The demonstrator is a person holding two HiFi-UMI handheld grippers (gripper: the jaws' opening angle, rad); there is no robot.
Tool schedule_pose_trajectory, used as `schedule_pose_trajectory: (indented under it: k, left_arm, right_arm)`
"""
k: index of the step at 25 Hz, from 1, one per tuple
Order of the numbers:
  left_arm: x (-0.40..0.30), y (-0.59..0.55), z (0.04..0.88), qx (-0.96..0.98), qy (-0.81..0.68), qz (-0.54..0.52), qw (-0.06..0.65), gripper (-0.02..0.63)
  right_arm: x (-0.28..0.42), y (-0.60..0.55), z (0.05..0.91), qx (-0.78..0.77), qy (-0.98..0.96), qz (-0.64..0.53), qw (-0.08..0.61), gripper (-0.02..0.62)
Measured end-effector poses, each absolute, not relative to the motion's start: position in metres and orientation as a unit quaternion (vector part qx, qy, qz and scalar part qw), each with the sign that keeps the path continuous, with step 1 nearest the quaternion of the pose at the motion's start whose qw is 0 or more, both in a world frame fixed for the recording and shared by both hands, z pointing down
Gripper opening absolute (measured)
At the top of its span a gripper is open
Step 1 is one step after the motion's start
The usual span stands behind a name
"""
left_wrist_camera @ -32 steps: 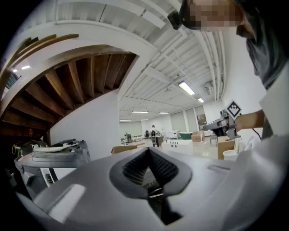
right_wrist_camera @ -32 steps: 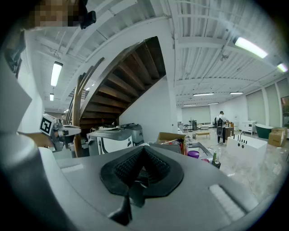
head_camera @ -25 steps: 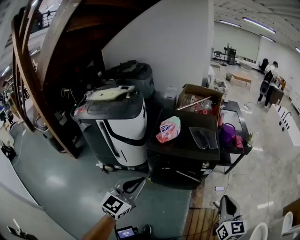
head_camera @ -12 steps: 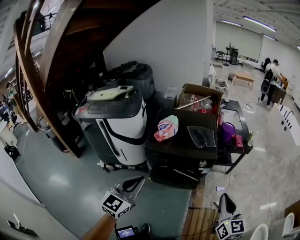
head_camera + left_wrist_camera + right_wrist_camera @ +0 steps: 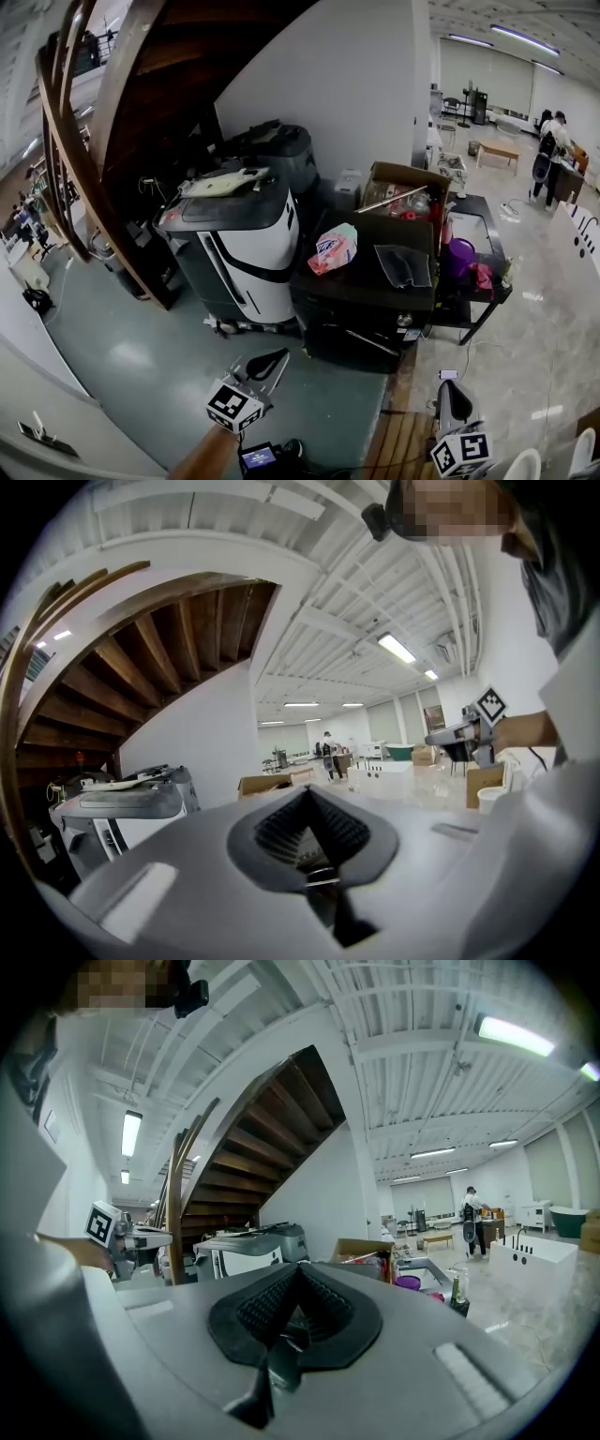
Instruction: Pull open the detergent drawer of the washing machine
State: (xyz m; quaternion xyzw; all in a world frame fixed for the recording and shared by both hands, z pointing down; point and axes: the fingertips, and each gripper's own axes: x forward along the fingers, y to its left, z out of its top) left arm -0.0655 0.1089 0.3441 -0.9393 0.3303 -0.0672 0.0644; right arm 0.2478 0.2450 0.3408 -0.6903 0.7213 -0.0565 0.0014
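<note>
A white-and-grey machine (image 5: 242,246) and a lower black machine (image 5: 366,300) stand side by side against the white wall, some way ahead of me. No detergent drawer can be made out at this distance. A pink detergent bag (image 5: 335,248) lies on the black machine's top. My left gripper (image 5: 279,356) is low in the head view and points at the machines, its jaws shut and empty (image 5: 307,791). My right gripper (image 5: 449,390) is at the lower right, also shut with nothing between the pads (image 5: 298,1269). Neither touches anything.
A dark wooden staircase (image 5: 112,131) rises over the left side. A cardboard box (image 5: 405,192) and a purple bucket (image 5: 457,258) sit to the right of the black machine. A small screen device (image 5: 258,457) lies on the floor at my feet. A person (image 5: 553,150) stands far off.
The machines have come slightly nearer in the head view as both grippers advance toward them. The jaws of both stay shut.
</note>
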Motion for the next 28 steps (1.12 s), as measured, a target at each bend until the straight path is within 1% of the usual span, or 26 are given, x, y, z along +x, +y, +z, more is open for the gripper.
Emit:
schedule_pose_trajectory:
  k: [6,13,22,28]
  left_arm:
    - [-0.063,0.113,0.346,-0.937,0.336,-0.075,0.062,0.055]
    - [-0.059,0.085,0.352,-0.939,0.333,-0.072,0.056,0.055]
    - [-0.051,0.008,0.372,-0.948,0.31,-0.069,0.036,0.055]
    - [-0.044,-0.049,0.393,-0.954,0.294,-0.065,0.007,0.055]
  right_arm:
    - [0.252,0.246,0.347,-0.685,0.726,-0.064,0.003,-0.002]
    - [0.252,0.225,0.349,-0.685,0.725,-0.065,0.003,-0.002]
    - [0.244,0.176,0.346,-0.701,0.711,-0.063,-0.01,-0.002]
    - [0.241,0.136,0.347,-0.715,0.695,-0.067,-0.022,-0.002]
